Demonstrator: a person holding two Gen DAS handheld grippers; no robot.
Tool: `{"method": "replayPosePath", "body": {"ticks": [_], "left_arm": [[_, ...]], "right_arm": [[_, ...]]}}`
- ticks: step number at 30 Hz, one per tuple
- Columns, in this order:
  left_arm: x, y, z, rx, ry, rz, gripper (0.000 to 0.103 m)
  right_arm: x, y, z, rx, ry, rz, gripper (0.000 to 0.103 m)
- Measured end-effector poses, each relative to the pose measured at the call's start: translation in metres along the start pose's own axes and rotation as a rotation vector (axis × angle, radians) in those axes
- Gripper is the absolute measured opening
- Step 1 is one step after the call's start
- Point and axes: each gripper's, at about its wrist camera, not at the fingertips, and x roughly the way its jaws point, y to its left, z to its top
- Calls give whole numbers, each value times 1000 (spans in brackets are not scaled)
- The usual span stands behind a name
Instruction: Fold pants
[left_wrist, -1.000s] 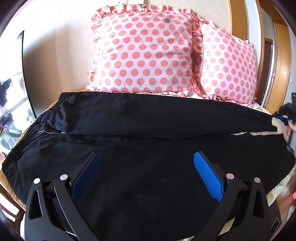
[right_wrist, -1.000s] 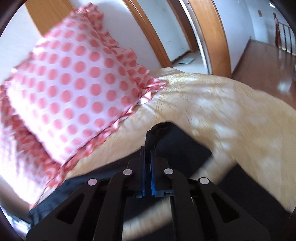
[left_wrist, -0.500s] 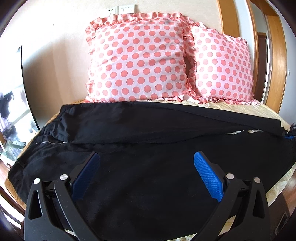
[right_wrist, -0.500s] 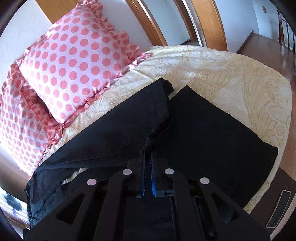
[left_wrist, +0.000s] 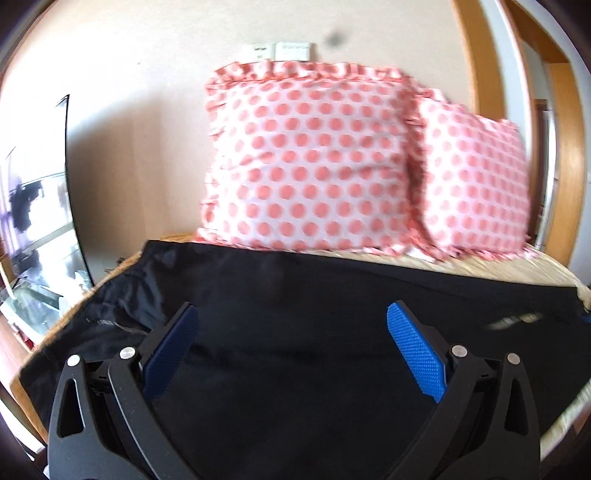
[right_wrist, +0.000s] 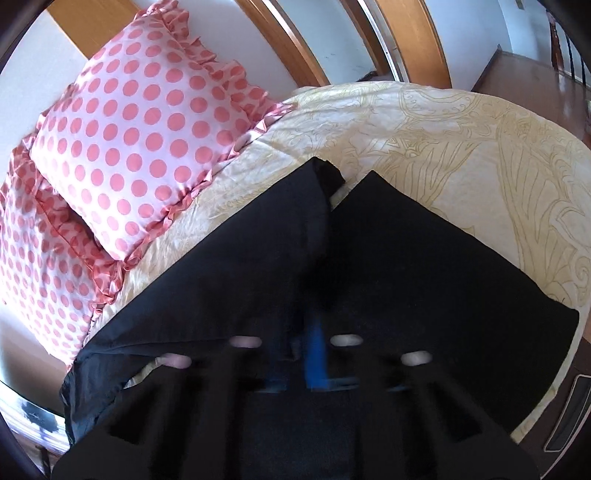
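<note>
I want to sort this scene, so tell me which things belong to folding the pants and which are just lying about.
Job:
black pants
left tool, open
right tool, shut

Lying about:
two polka-dot pillows
yellow bedspread

Two pink dotted pillows (left_wrist: 310, 162) (left_wrist: 476, 181) were propped side by side against the wall (left_wrist: 147, 92) at the head of a bed (right_wrist: 461, 140) covered in a cream patterned spread. Wall plates (left_wrist: 280, 50) were seen above the pillows, and a wooden door frame (right_wrist: 410, 37) beside the bed.

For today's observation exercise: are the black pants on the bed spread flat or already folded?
Partly folded. One leg of the pants lies doubled over the other, its cuff beside the lower cuff on the bedspread.
</note>
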Motion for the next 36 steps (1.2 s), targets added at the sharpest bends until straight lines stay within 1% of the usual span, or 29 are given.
{"method": "replayPosePath", "body": {"ticks": [1,3,5,8,9,12,13,14,15,16,17,18,19,20,21,22,23,24,25,26,27,28,30,33,36], "left_arm": [[10,6,10,5,31,12,101],[32,20,27,-5,75,10,101],[62,36,48,-47,123,21,101],[122,54,72,-103,214,38,101],[151,59,80,-117,259,59,101],[208,69,87,-138,354,103,100],[230,74,89,-161,392,123,97],[246,78,90,-185,423,130,94],[262,83,90,-210,459,131,89],[281,89,88,-255,518,131,84],[293,93,86,-293,561,127,81],[304,96,82,-335,605,121,75],[315,101,77,-388,652,115,71],[321,103,74,-420,676,112,70],[325,105,71,-445,690,114,66],[327,107,69,-463,691,130,58],[328,108,68,-462,687,146,54],[328,109,68,-457,684,158,36],[327,111,67,-456,683,152,19],[324,114,67,-471,679,142,18],[316,118,66,-507,653,126,11],[312,122,69,-524,631,114,9],[294,124,71,-515,595,104,7],[247,126,77,-486,513,81,7],[184,132,81,-473,424,40,7]], "right_arm": [[-8,-1,-2,-12,-28,4,6],[-19,-3,-4,-26,-65,11,6],[-26,-7,-7,-16,-75,5,6],[-28,-8,-10,-20,-81,-15,6],[-29,-10,-10,-17,-84,-20,6],[-34,-16,-13,4,-100,-41,6],[-36,-17,-13,5,-103,-47,6],[-37,-18,-14,1,-105,-51,6],[-38,-17,-15,-13,-105,-59,6],[-37,-15,-16,-26,-103,-67,6],[-37,-15,-17,-35,-100,-73,6],[-37,-14,-17,-39,-98,-76,6],[-36,-14,-17,-41,-95,-77,6],[-35,-15,-16,-40,-93,-75,6],[-35,-14,-15,-40,-91,-75,6],[-34,-14,-14,-44,-91,-76,6],[-33,-12,-13,-52,-93,-79,6],[-34,-10,-12,-64,-101,-81,6],[-34,-9,-12,-74,-107,-81,6],[-35,-6,-10,-86,-117,-78,6],[-37,-5,-8,-92,-125,-74,6],[-38,-3,-4,-98,-137,-64,6],[-40,0,3,-108,-153,-51,6],[-44,6,13,-136,-173,-48,6],[-50,8,26,-146,-188,-37,6]]}}
